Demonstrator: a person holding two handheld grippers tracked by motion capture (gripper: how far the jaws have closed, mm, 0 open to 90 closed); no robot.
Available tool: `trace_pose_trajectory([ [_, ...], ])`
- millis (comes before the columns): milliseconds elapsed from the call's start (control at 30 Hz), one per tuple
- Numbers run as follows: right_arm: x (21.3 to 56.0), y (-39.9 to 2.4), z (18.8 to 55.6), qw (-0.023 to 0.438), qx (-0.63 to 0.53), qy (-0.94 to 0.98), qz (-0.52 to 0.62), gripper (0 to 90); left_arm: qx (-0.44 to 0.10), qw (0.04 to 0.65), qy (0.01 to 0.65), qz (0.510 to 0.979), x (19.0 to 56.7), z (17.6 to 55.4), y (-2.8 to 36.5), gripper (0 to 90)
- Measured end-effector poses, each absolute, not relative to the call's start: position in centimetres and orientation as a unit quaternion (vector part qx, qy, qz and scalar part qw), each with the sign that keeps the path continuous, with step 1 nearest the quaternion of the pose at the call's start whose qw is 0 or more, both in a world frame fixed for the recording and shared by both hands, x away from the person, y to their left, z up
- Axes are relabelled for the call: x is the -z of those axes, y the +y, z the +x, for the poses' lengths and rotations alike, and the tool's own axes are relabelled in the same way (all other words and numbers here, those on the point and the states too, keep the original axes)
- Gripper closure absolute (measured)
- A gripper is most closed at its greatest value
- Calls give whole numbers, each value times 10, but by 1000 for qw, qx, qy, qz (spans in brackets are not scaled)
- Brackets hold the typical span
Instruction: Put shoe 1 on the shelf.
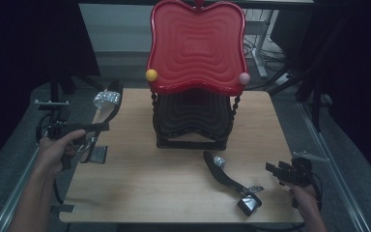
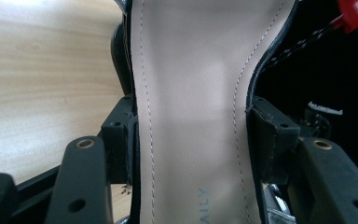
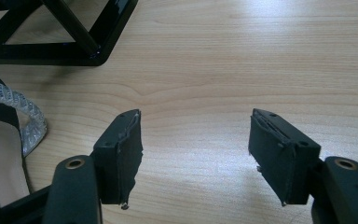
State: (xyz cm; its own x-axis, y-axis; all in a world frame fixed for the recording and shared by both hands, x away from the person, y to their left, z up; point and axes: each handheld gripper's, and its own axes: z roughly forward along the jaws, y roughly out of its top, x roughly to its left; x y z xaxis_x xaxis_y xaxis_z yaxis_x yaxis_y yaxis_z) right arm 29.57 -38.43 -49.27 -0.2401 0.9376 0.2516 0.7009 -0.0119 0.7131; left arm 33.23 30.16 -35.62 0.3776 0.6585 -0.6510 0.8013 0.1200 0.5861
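A black high-heeled sandal (image 1: 107, 102) with a silver toe strap hangs over the table's left edge, toe pointing away and heel down. My left gripper (image 1: 103, 127) is shut on its waist. In the left gripper view both pads press against the sides of the beige insole (image 2: 191, 93), with the gripper (image 2: 193, 126) around it. The matching sandal (image 1: 223, 172) lies on its side at the front right of the table. My right gripper (image 1: 272, 168) stands open just to its right, nothing between its jaws (image 3: 196, 135). That sandal's glittery strap (image 3: 25, 114) shows at the left of the right gripper view.
A two-tier stand occupies the back middle of the wooden table (image 1: 174, 193): a red wavy tray (image 1: 195, 46) on top, a black one (image 1: 193, 116) below, with a yellow ball (image 1: 151, 75) and a pink ball (image 1: 244, 78) on its corners. Its black base (image 3: 51, 51) lies ahead of the right gripper.
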Motion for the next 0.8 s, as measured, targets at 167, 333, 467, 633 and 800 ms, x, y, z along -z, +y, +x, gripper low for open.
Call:
trace_pose_trajectory([
  [167, 493, -383, 296, 151, -387, 687, 596, 348, 67, 526, 548, 647, 340, 335, 306, 423],
  [333, 493, -382, 296, 150, -387, 688, 595, 348, 62, 536, 542, 645, 323, 340, 307, 423],
  [467, 493, -383, 296, 149, -387, 687, 597, 348, 65, 549, 536, 638, 309, 344, 304, 423],
  [633, 493, -382, 296, 149, -388, 688, 595, 348, 59, 562, 524, 637, 285, 349, 297, 423],
  [800, 493, -382, 296, 149, -386, 689, 595, 348, 51, 563, 517, 643, 259, 358, 286, 423],
])
